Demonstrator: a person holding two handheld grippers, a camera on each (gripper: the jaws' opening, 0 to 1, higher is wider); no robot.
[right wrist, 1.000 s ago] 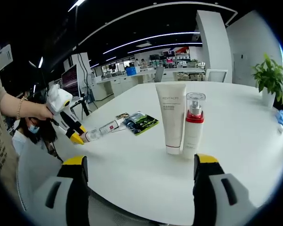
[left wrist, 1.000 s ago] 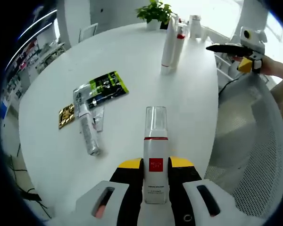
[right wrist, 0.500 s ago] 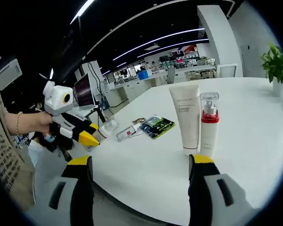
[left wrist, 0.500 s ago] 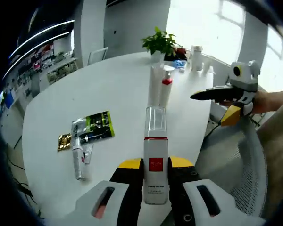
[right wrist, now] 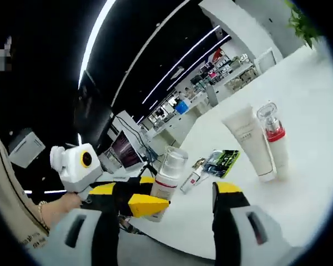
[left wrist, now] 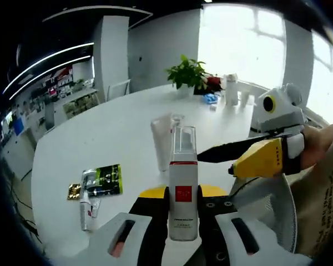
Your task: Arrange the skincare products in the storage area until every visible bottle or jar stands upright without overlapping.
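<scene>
A white pump bottle with a clear cap and red label (left wrist: 183, 188) stands upright between the jaws of my left gripper (left wrist: 183, 224), which is shut on it above the table's near edge. The same bottle (right wrist: 167, 180) and the left gripper (right wrist: 134, 204) appear close in the right gripper view. My right gripper (right wrist: 166, 235) is open and holds nothing; it enters the left gripper view as my right gripper (left wrist: 255, 155), just right of the bottle. A white tube (right wrist: 248, 141) and a red-collared pump bottle (right wrist: 273, 141) stand upright together on the white table (right wrist: 313, 105). A small tube (left wrist: 84, 208) lies flat.
A green sachet (left wrist: 102, 180) and a gold sachet (left wrist: 74, 192) lie beside the small tube on the table (left wrist: 100, 133). A potted plant (left wrist: 188, 72) and small items stand at the far edge. A person's hand (left wrist: 322, 147) holds the right gripper.
Both views have tilted upward. The left gripper, still shut on the bottle, and the right gripper have come close together; the right gripper stays open.
</scene>
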